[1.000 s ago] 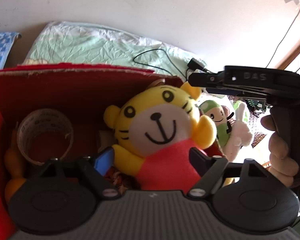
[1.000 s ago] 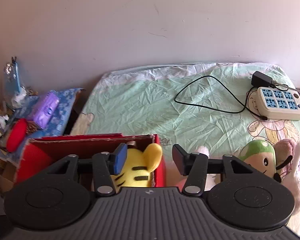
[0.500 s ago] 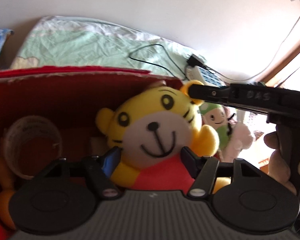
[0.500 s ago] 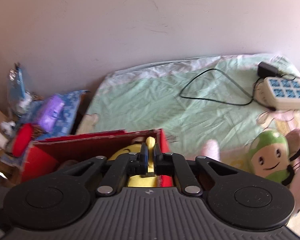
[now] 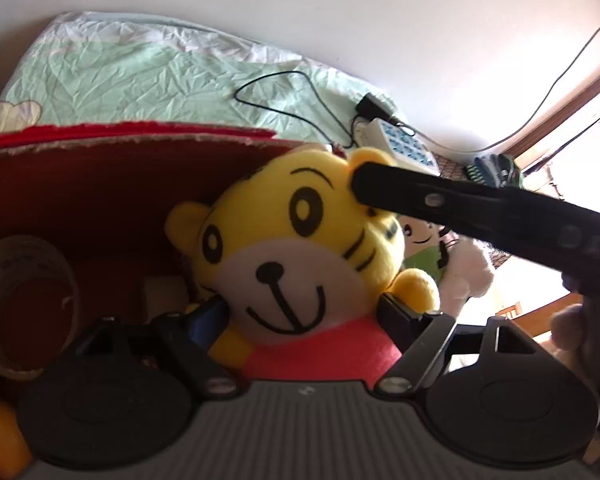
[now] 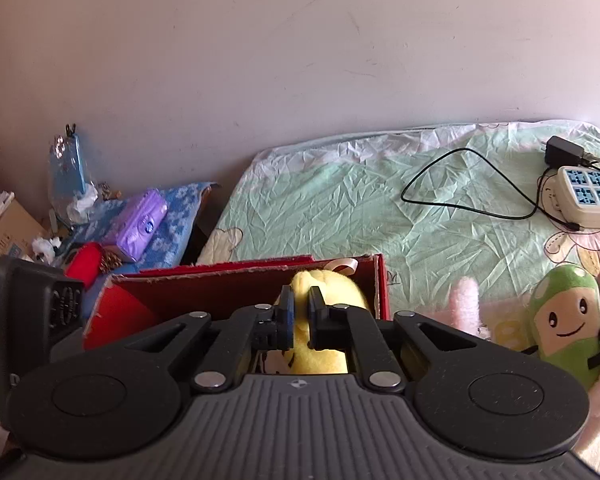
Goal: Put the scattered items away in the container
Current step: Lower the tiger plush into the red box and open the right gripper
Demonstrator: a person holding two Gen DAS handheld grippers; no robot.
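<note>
Sitting on the green bedsheet (image 6: 340, 208), the red box (image 5: 100, 184) serves as the container. Yellow tiger plush (image 5: 300, 248) is inside at its right end. Right gripper (image 6: 298, 320) is pinched narrow on the plush's ear, likely steadying it. Left gripper (image 5: 304, 320) straddles its body, jaws opening, pads apparently clear, probably releasing.

the right gripper (image 5: 364, 184) hides the tiger plush's (image 5: 284, 248) ear; its legs sit behind the left gripper's (image 5: 304, 316) body
</note>
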